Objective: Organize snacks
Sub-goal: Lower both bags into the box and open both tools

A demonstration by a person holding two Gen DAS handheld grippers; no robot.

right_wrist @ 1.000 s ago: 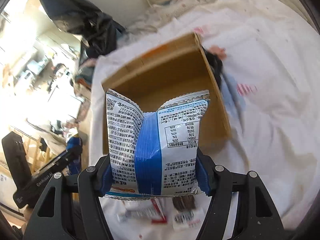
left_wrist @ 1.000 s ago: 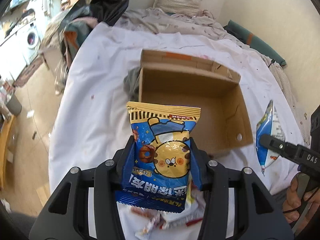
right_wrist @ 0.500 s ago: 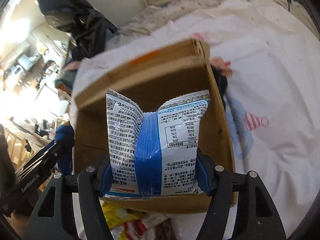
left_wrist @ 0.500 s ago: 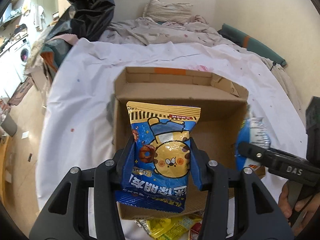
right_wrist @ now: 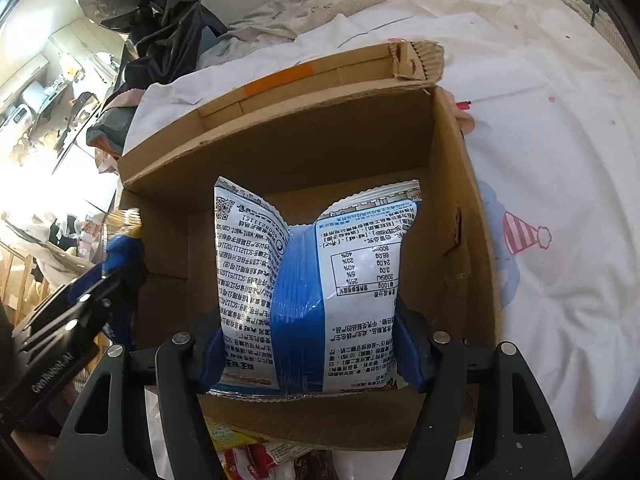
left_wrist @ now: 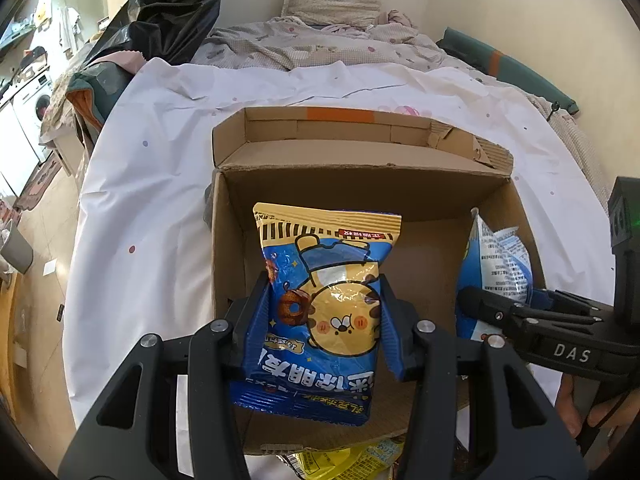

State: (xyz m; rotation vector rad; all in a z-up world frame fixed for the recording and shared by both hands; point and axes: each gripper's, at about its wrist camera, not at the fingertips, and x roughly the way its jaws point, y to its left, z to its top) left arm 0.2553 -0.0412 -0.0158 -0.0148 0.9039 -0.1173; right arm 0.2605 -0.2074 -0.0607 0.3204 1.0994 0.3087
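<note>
An open cardboard box (left_wrist: pixel 360 184) lies on a white sheet. My left gripper (left_wrist: pixel 322 292) is shut on a blue and yellow snack bag (left_wrist: pixel 328 248) with a cartoon bear, held upright over the box's left half. In the right wrist view, a white and blue snack bag (right_wrist: pixel 320 260) stands between the pads of my right gripper (right_wrist: pixel 308 320), back side facing me, low inside the box (right_wrist: pixel 300 148). Its jaws are opening, and the pads still touch the bag. That bag (left_wrist: pixel 496 256) shows at the box's right side in the left wrist view.
Loose snack packets (left_wrist: pixel 352 460) lie on the sheet just before the box's near wall. A black plastic bag (left_wrist: pixel 168 12) and crumpled bedding (left_wrist: pixel 320 40) sit at the back. A person's hand (left_wrist: pixel 580 412) holds the right gripper's handle. The bed edge drops off at left.
Both grippers have moved forward and down with their bags, from in front of the box to over and into it. The right bag now sits inside the box's right side.
</note>
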